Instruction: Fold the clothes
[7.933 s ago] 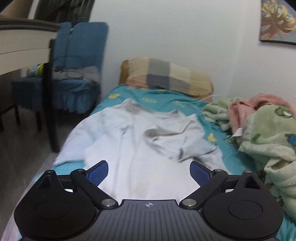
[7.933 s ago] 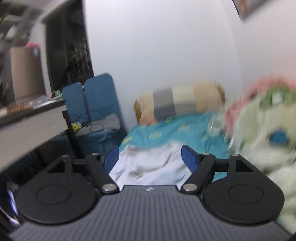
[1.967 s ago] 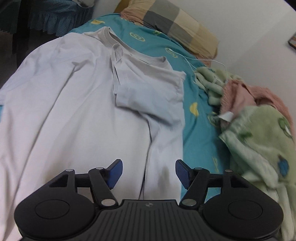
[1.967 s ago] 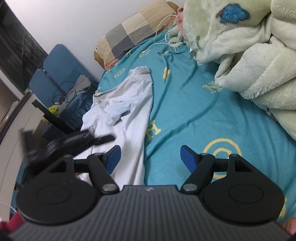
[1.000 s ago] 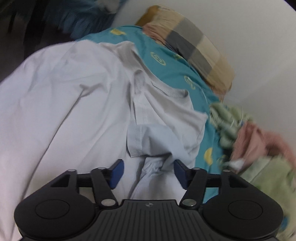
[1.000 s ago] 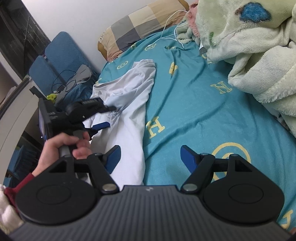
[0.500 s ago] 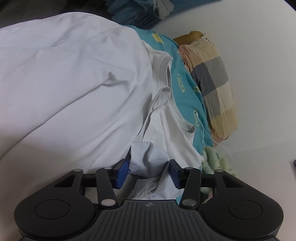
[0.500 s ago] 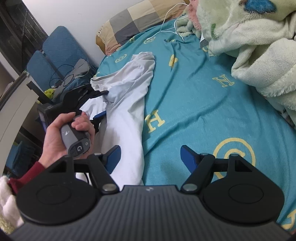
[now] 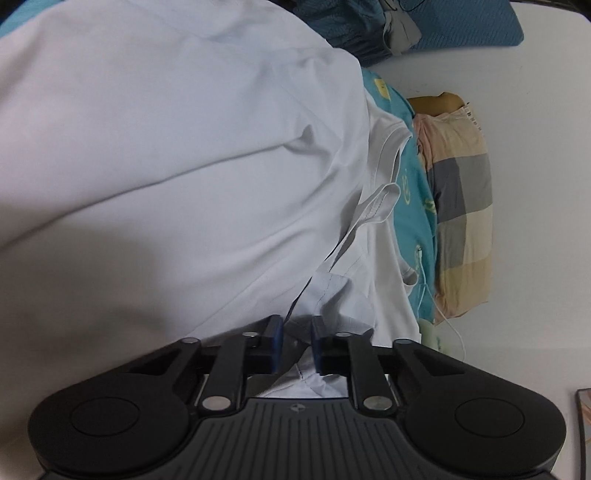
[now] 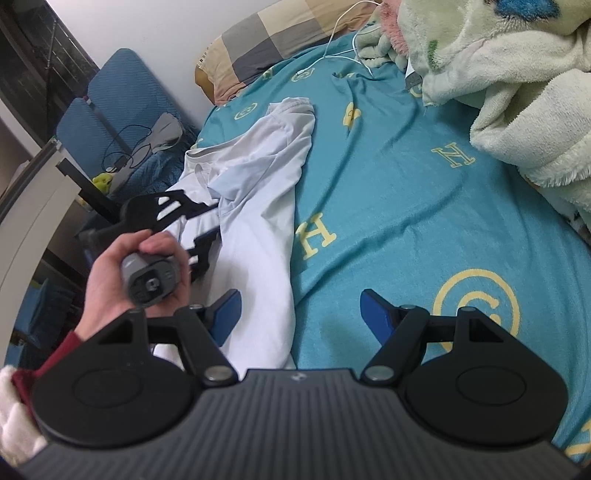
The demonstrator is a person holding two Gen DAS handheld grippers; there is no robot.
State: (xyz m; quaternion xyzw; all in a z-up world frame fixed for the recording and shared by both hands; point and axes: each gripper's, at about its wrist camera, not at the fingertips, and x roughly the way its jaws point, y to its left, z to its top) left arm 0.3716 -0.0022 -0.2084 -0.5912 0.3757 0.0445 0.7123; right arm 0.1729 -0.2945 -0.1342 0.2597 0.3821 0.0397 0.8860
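Pinching bunched fold of white T-shirt (image 9: pixel 192 192) between blue pads (image 9: pixel 276 341), left gripper (image 9: pixel 295 341) was clamped narrow on cloth near collar; shirt lay spread over teal bedsheet (image 10: pixel 399 192), sleeve folded inward. Right gripper (image 10: pixel 299 314) hovered with jaws wide, nothing between them, above shirt's edge and sheet. Person's left hand (image 10: pixel 125 280) gripped left tool's handle at shirt's far side. Checked pillow (image 10: pixel 273 33) sat at bed head, fluffy green blanket (image 10: pixel 509 74) heaped at right, blue chair (image 10: pixel 122 96) beside bed
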